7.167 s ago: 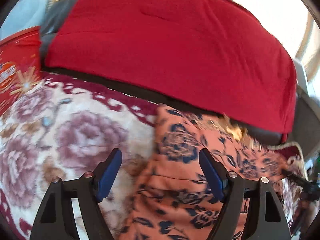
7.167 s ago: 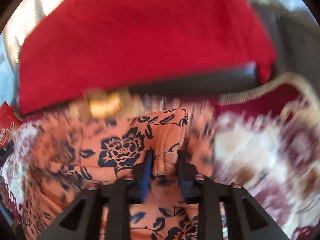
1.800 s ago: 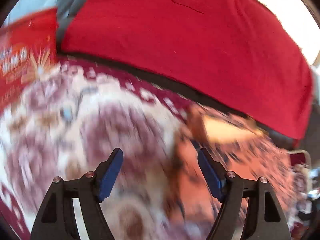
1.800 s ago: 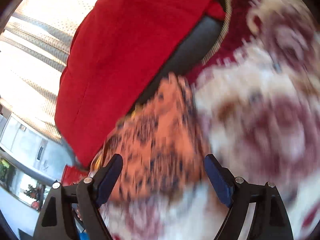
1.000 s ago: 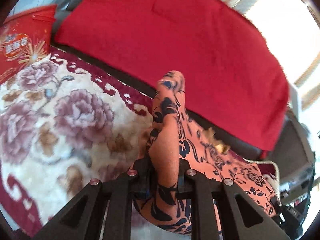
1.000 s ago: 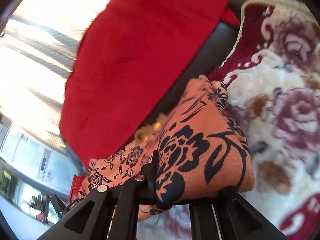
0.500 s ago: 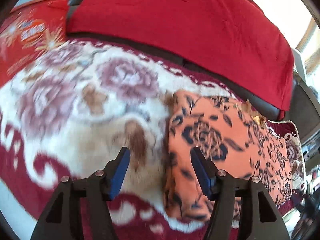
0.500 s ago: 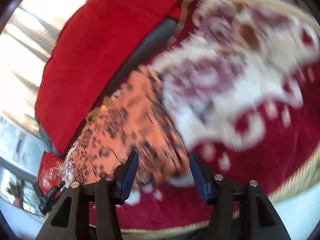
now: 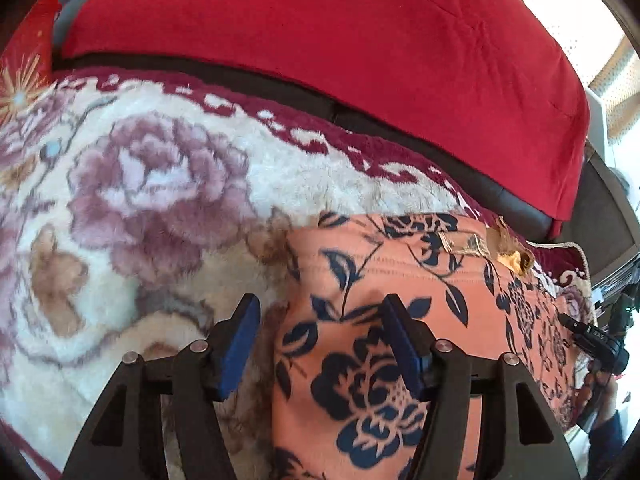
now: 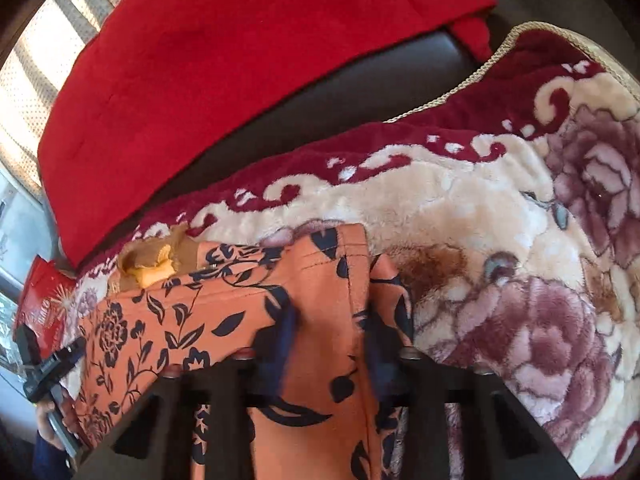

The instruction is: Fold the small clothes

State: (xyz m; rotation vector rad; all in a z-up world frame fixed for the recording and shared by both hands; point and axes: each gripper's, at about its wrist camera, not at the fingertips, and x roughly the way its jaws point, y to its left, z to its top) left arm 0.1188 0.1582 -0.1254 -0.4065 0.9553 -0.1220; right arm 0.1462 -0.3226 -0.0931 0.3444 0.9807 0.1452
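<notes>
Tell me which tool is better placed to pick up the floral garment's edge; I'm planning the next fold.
Right, probably. The right tool already straddles the orange floral garment at its hemmed edge, jaws just closing around a ridge of cloth. The left tool stands open, one finger over the garment, the other over the plush blanket.

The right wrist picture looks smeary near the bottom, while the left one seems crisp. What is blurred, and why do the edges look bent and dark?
Right wrist view: only the right gripper is motion-smeared, its jaws just closing over the orange floral garment; the blanket stays sharp. Left wrist view: the left gripper is crisp. Both views: fisheye bending, dark corners, washed-out window light.
</notes>
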